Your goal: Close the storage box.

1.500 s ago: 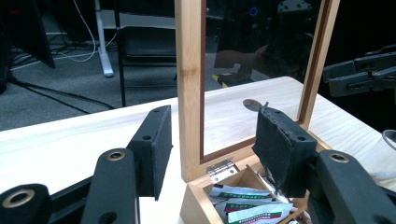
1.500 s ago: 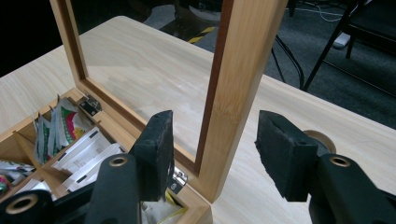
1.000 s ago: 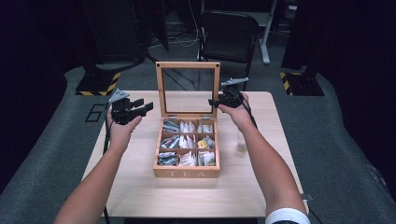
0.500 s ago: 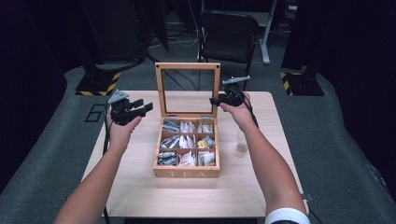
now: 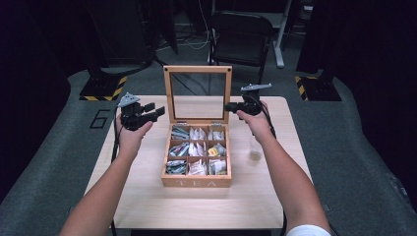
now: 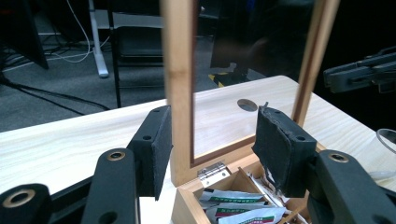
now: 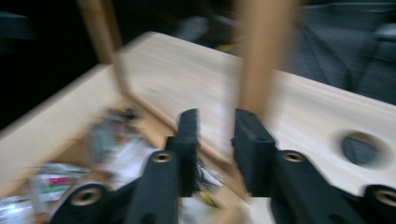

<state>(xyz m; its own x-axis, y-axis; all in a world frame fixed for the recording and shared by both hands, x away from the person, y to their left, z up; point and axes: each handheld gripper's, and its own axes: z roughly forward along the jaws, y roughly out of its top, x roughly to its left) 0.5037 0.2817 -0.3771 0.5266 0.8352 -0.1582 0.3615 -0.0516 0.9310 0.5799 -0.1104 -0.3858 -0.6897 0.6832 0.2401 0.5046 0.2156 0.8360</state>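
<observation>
Tea box: I see a wooden tea box (image 5: pixel 196 181) in the middle of the table (image 5: pixel 147 206), marked TEA on its near wall, its compartments filled with tea bags (image 5: pixel 197 150).
Lid: the glass-paned lid (image 5: pixel 198 70) stands upright at the far side of the box, hinged along its back edge; the hinge (image 6: pixel 211 170) shows in my left gripper view.
Left gripper: my left gripper (image 5: pixel 158 112) hangs above the table just left of the lid's left post, clear of it. In its own view the jaws stand part open, with the left post (image 6: pixel 180 70) seen between them but farther off; the pads (image 6: pixel 275 144) press on nothing.
Right gripper: my right gripper (image 5: pixel 229 106) sits at the lid's right post, about level with the post's lower end. Its own view is blurred; the jaws have just been closing and a narrow gap is left between the pads (image 7: pixel 250 140), with the right post (image 7: pixel 261 60) rising just beyond that gap. I cannot tell whether the pads touch the wood.
Glass: a small clear glass (image 5: pixel 254 147) stands on the table right of the box, under my right forearm.
</observation>
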